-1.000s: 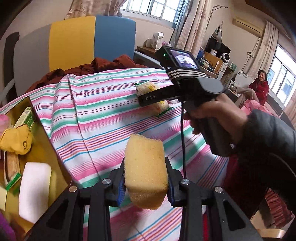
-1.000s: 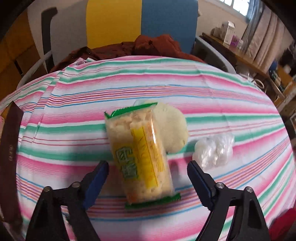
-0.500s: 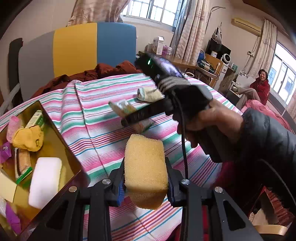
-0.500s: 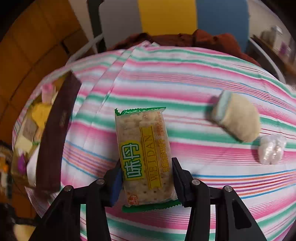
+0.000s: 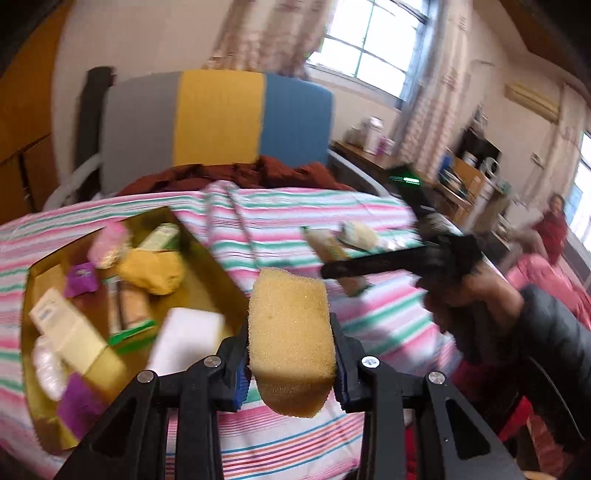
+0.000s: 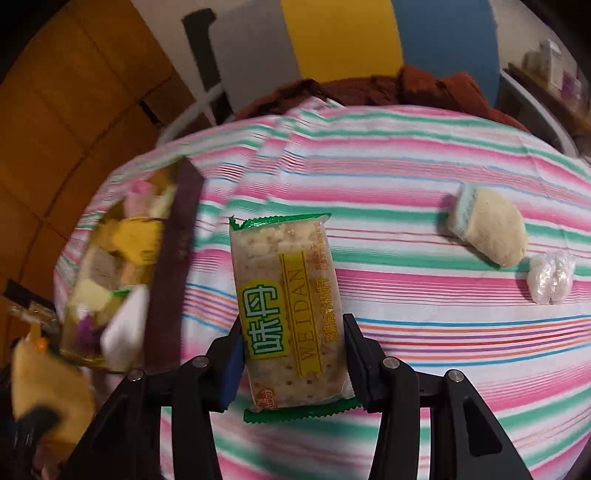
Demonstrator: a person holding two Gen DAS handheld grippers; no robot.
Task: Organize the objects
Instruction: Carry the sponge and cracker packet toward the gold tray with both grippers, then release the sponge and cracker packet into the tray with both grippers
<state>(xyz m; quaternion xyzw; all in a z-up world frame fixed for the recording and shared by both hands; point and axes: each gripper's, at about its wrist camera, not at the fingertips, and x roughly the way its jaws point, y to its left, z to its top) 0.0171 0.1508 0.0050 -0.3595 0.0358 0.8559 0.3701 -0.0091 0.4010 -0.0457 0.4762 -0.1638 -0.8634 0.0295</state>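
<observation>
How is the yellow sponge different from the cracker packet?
The yellow sponge is bare, porous foam; the cracker packet is shiny clear plastic with green ends and a printed label. The sponge sits in the left tongs, the packet in the right tongs. Both are blocky, squeezed and lifted above the striped cloth.

Bright daylight through the far windows (image 5: 364, 48) with patterned curtains (image 5: 266, 35), a grey-yellow-blue headboard (image 5: 218, 118) behind, wooden cabinets (image 6: 70, 122) off to the left.
</observation>
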